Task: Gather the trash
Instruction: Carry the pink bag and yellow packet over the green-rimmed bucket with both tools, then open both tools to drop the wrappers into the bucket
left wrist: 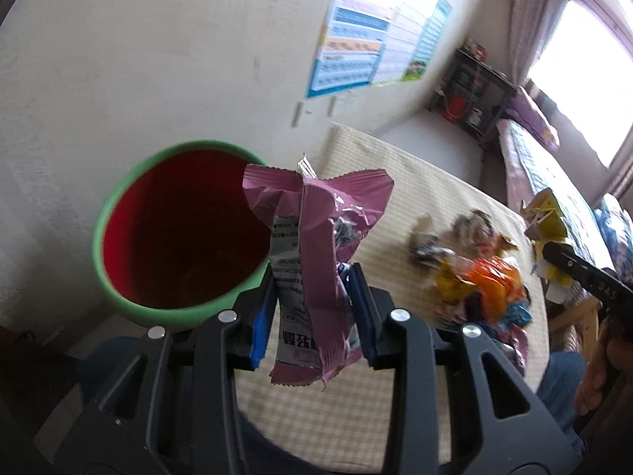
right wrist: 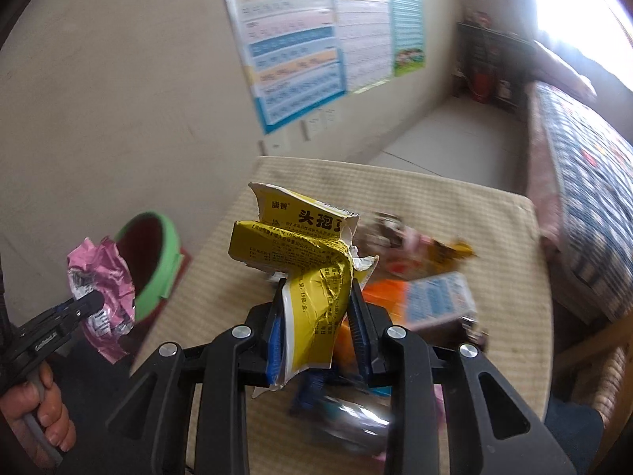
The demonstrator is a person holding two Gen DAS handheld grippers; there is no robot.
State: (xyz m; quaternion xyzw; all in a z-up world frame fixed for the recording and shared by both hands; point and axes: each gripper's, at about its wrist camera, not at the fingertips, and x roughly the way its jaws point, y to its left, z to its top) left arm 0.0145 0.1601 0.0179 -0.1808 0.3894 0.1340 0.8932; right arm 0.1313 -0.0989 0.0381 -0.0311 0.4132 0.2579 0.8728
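Note:
My left gripper (left wrist: pixel 312 289) is shut on a pink snack wrapper (left wrist: pixel 316 237), which stands up between its blue pads beside the mouth of a green bin with a red inside (left wrist: pixel 178 233). In the right wrist view the same pink wrapper (right wrist: pixel 103 285) hangs by the green bin (right wrist: pixel 158 261) at the left. My right gripper (right wrist: pixel 316 308) is shut on a crumpled yellow carton (right wrist: pixel 300 249), held above the table. In the left wrist view that yellow carton (left wrist: pixel 548 221) shows at the far right. A heap of loose wrappers (left wrist: pixel 482 277) lies on the table.
The table has a pale checked cloth (right wrist: pixel 435 206). A light blue packet (right wrist: pixel 439 301) and an orange wrapper (right wrist: pixel 387 293) lie behind the yellow carton. A bed with a patterned cover (right wrist: pixel 585 182) runs along the right. Posters (right wrist: pixel 300 39) hang on the wall.

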